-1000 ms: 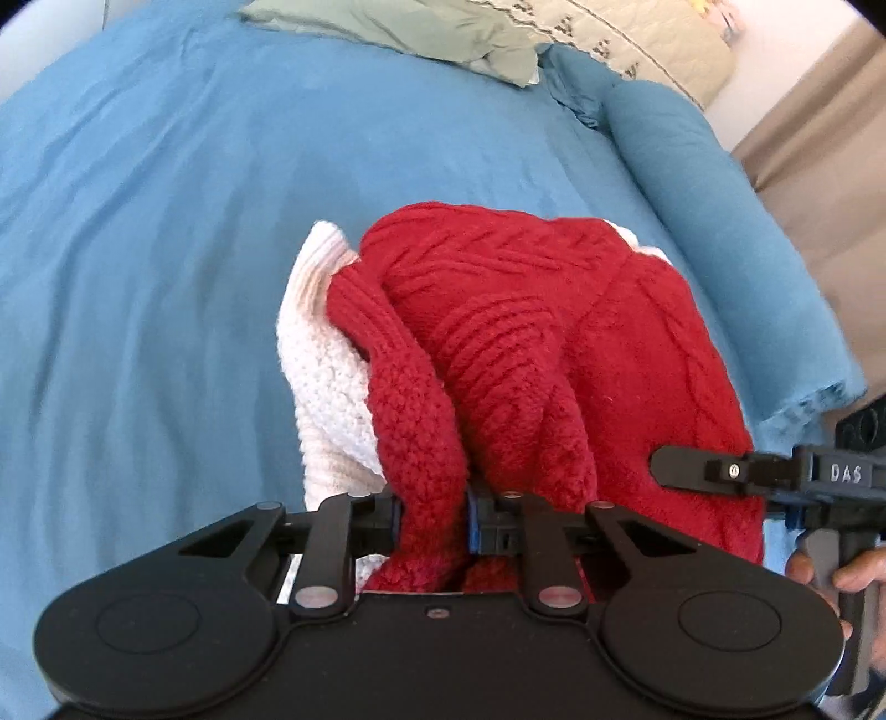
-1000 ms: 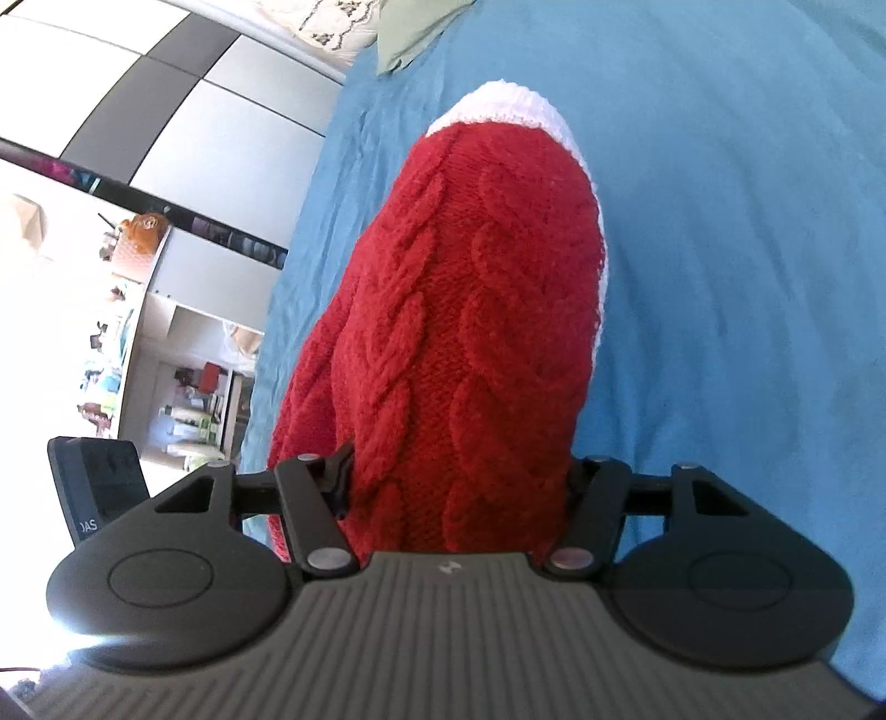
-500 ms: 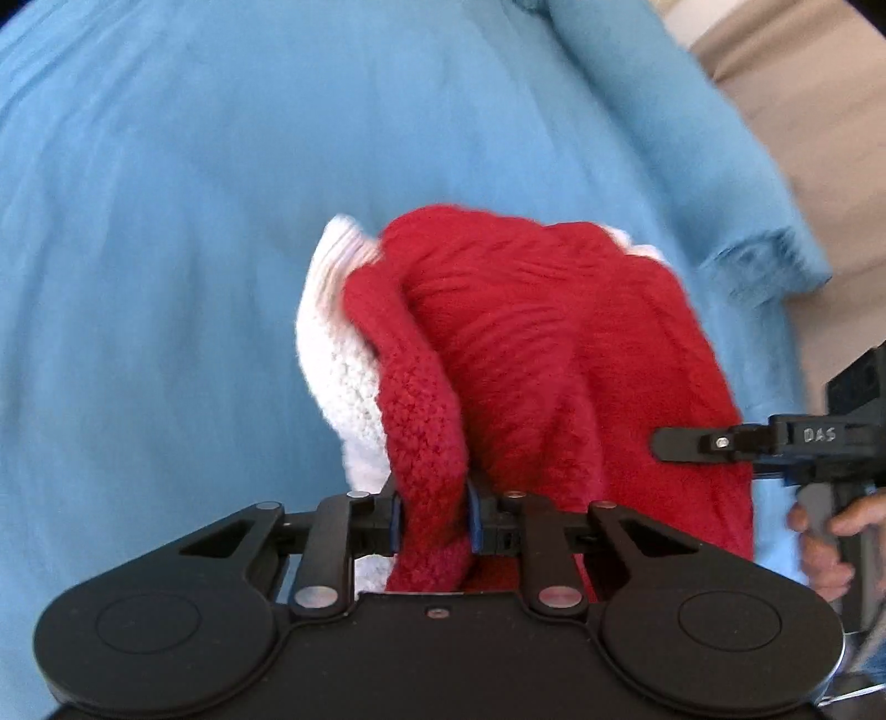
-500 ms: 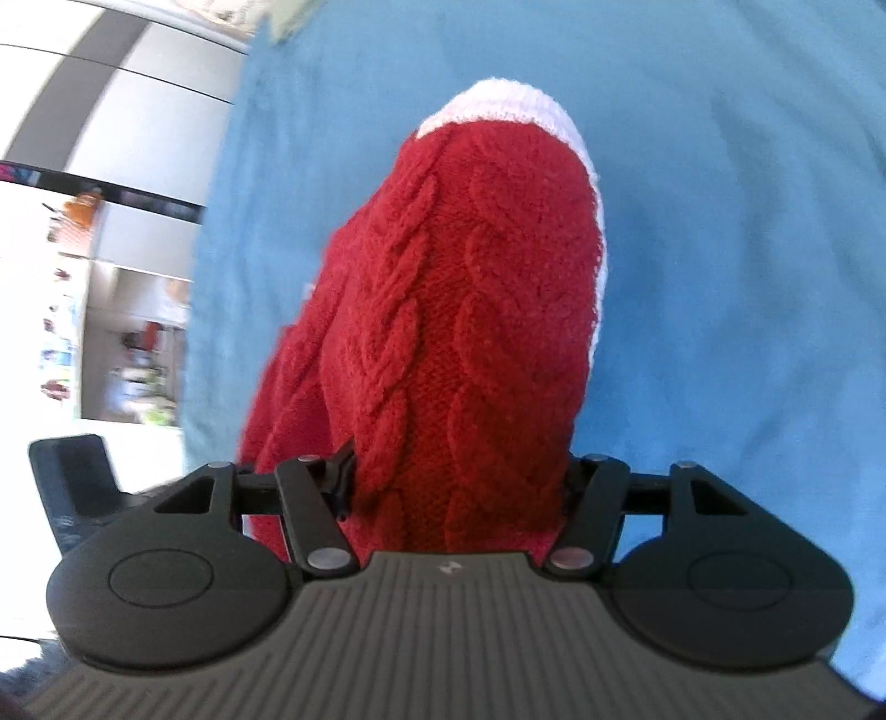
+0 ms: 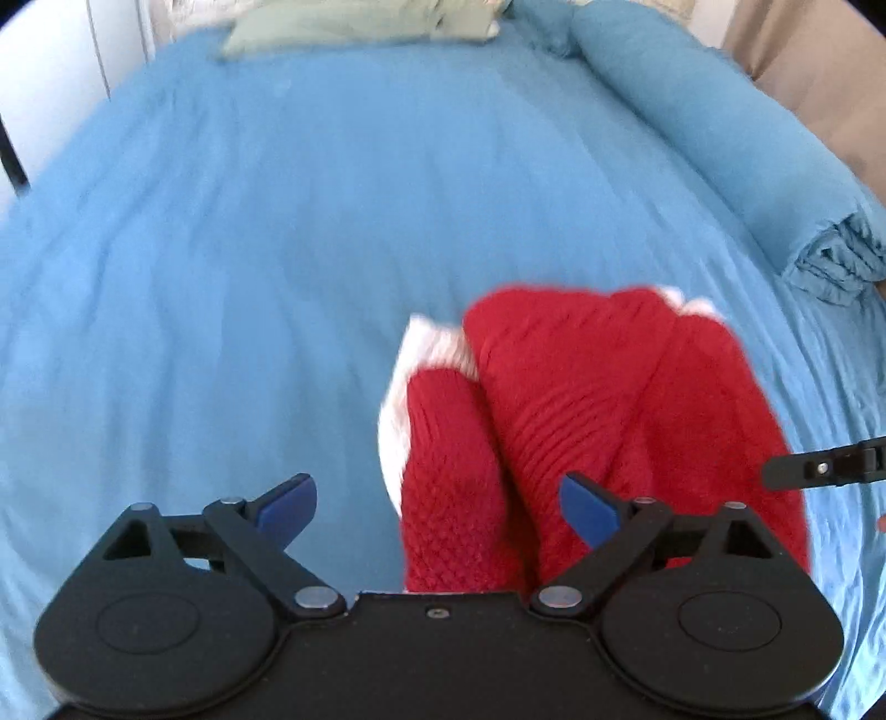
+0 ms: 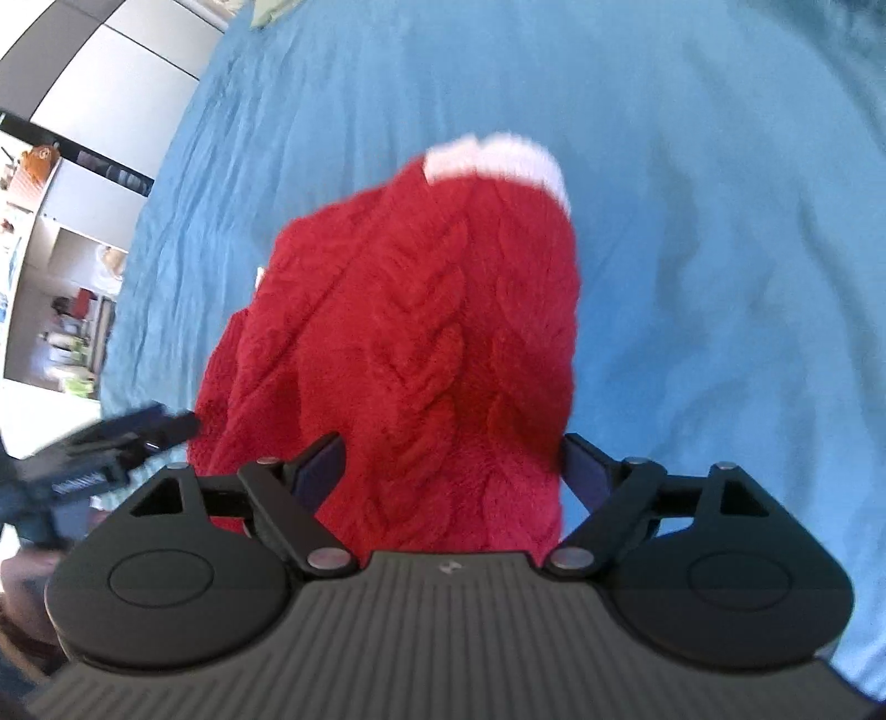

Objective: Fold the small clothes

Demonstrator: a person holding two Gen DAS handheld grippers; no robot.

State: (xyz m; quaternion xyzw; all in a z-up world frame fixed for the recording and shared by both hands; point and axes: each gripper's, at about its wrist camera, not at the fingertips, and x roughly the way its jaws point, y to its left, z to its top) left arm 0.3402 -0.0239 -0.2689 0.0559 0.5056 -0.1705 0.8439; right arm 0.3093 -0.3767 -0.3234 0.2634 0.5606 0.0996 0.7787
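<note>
Both views look steeply down along their own gripper onto the bed (image 5: 277, 249), from close above. The left wrist view faces the pillow (image 5: 354, 22) end. Each shows the same red sweater (image 5: 609, 399) (image 6: 432, 332) and the other gripper at its edge.

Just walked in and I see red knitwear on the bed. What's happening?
A person with a gripper in each hand is folding a small red sweater with white trim on a blue bedspread. The left gripper and right gripper have just been opening; the sweater lies between each pair of open jaws, released.
</note>
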